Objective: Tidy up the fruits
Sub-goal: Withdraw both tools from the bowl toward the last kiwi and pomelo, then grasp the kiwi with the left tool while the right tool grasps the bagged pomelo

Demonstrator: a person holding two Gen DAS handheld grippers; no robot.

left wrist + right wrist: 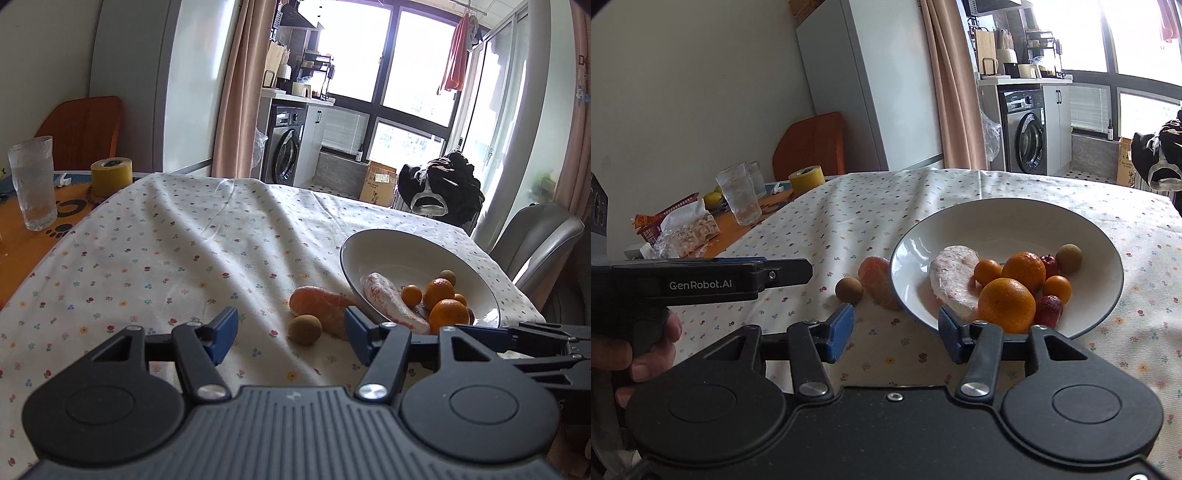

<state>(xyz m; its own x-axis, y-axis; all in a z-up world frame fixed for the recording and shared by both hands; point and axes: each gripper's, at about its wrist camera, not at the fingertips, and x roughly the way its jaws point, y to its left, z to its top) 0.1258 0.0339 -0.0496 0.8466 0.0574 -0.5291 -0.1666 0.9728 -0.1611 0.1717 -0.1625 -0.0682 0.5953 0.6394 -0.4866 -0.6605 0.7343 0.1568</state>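
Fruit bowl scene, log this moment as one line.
left tongs open | right tongs open | bowl part filled | peeled citrus, brown fruit on cloth

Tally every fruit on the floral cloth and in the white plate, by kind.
Large round oranges: 2
Small orange kumquats: 2
Round brown longans: 2
Peeled citrus segments: 2
Red strawberries: 2
Total: 10, two of them beside the white plate.
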